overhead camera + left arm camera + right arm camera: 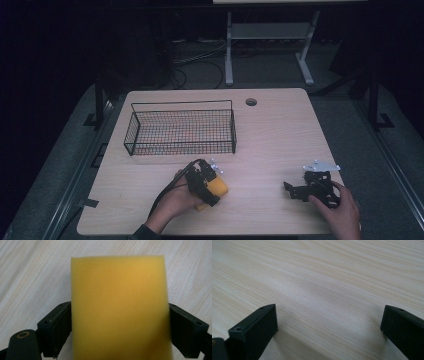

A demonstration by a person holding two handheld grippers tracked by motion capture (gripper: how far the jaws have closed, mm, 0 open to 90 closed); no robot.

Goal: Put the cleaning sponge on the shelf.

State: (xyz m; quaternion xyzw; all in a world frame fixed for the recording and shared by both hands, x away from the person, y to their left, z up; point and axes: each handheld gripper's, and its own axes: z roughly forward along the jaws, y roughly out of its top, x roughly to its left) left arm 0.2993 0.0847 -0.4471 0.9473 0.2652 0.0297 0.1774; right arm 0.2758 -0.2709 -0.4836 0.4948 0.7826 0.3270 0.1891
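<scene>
One yellow sponge (118,307) sits between the jaws of the left gripper (120,327), and the two black jaws press against its left and right sides, so they are clamped on it. In the left gripper view the sponge is a single rectangular foam block reaching forward past the jaw tips, with the pale wood counter (32,270) behind it. In the high view the left gripper (212,186) is held in the person's left hand (175,202) near the front edge of the counter (280,130), and the sponge (218,187) shows as a yellow patch beside and under the black body, resting on or just above the wood; which of the two cannot be told.

The right gripper (292,189) is held in the person's right hand (340,212), well apart from the left one, toward the counter's right front corner. In the right gripper view its two jaws stand wide apart with bare wood grain (324,290) between them, the right gripper (329,322) gripping nothing.

One black wire basket (181,128) stands beyond the left jaws, farther back on the counter, apart from the sponge. One round cable hole (251,102) lies just past the basket's right rear corner. Two grippers, one sponge, one basket in all.
</scene>
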